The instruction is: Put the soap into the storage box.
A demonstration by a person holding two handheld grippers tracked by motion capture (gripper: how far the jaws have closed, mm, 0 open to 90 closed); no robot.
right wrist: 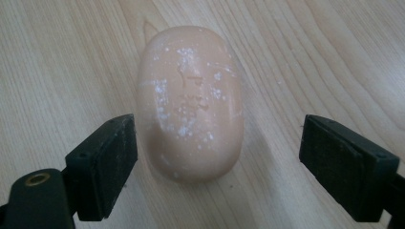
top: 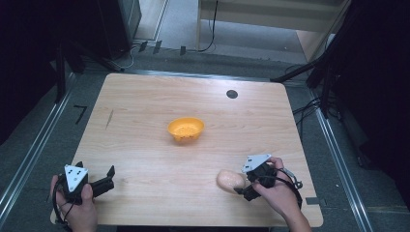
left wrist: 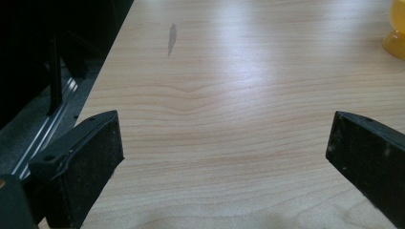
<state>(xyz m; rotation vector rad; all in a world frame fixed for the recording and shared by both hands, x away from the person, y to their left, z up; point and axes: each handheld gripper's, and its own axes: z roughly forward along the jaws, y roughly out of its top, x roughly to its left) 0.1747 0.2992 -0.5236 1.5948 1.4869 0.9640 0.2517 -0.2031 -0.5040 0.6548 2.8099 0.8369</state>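
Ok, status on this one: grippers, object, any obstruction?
Right gripper open, jaws straddling pale oval soap bar, one jaw close beside it. Left gripper open, idle over bare table. Orange bowl mid-table, path unobstructed.

Nothing here can really be read. The peach-coloured soap bar [right wrist: 190, 102] lying on the wooden table [right wrist: 57, 57] carries a raised stamp on its top face, seen in the right gripper view, but it is worn and dusted with white flecks, so no letter comes out clearly. The grey three-cornered plates on the left gripper [top: 107, 177] and right gripper [top: 241, 181] show only small dark dots, no writing. The orange bowl [top: 185, 129] bears no label that I can make out.
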